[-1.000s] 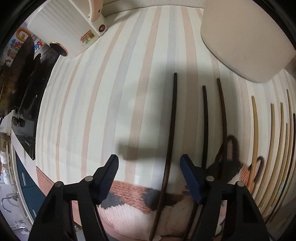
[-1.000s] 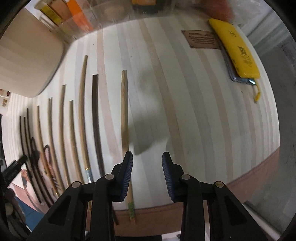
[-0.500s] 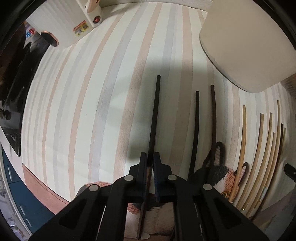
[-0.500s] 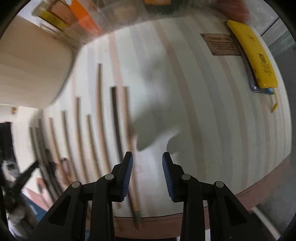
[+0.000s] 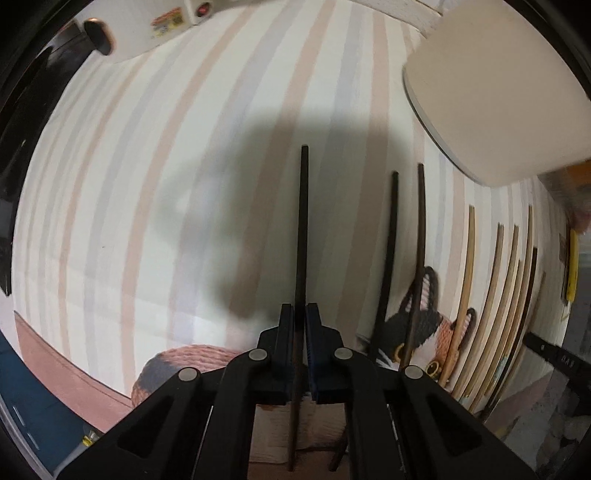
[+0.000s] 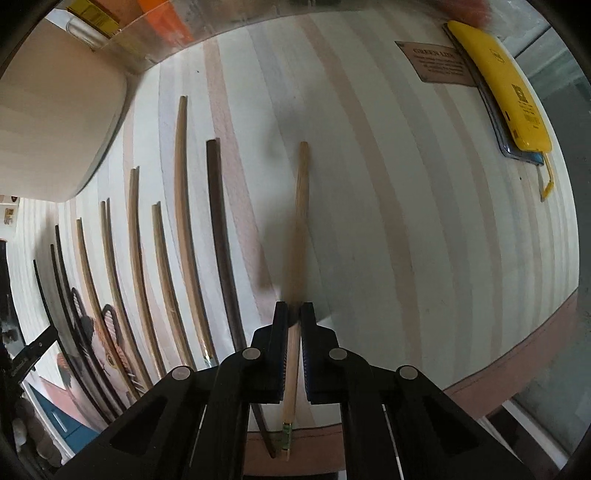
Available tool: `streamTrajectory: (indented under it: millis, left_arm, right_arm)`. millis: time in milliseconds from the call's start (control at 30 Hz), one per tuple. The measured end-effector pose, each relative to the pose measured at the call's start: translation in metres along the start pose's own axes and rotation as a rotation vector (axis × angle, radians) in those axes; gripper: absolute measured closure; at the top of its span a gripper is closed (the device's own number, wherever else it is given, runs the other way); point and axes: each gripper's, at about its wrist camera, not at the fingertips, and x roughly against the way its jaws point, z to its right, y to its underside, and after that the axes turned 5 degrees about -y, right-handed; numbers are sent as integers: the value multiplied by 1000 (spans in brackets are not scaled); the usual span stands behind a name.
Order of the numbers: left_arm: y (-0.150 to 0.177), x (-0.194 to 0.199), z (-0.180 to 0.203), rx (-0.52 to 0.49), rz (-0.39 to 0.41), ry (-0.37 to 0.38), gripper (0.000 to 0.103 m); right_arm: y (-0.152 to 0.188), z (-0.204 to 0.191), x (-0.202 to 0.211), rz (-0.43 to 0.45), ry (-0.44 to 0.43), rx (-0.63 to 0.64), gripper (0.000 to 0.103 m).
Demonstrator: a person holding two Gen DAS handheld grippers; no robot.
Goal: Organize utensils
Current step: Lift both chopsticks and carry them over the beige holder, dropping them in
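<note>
My left gripper is shut on a dark brown chopstick that points away over the striped tablecloth. My right gripper is shut on a light wooden chopstick with a green band near its near end. Several more chopsticks lie side by side in a row: two dark ones right of the left gripper, and light and dark ones left of the right gripper. The row shows in both views.
A large cream container stands at the back above the row. A white appliance sits at the far left. A yellow case and a brown card lie at the far right. A knitted cat mat lies under the chopsticks near the cloth's front edge.
Both grippers have shut: the left on the dark chopstick half a second ago, the right on the light chopstick just now. The light chopstick has shifted right, away from the row.
</note>
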Motion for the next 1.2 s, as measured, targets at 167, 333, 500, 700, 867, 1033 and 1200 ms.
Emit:
streamTrajectory:
  millis: [167,333,500,700,867,1033,1200]
  left_arm:
    - [4,1,12,-81,22,-74,94]
    - [-2,0,21,-88,32,-114,94]
    - [-14,-6,25,-45,52,-138,99]
    - [-10,18,10,-21,126,-198,102]
    - [-5,53,-2,8,224,-195,103]
    - [6,83,10,6,314,-189,103]
    - [12,117,41,0,419,-199,103]
  right_arm:
    - [9,-22,-17,-27,57,35,96]
    - [-1,-33,-28,-54,94,28,94]
    - [-12,-35,-22,-48,80,2,96]
    - [7,-40,-7,76,91,8,96]
    - [22,-59,17,162,85,51,96]
    - [36,-75,57,263,80,104,96]
    - [43,-93,95,351,74,179,96]
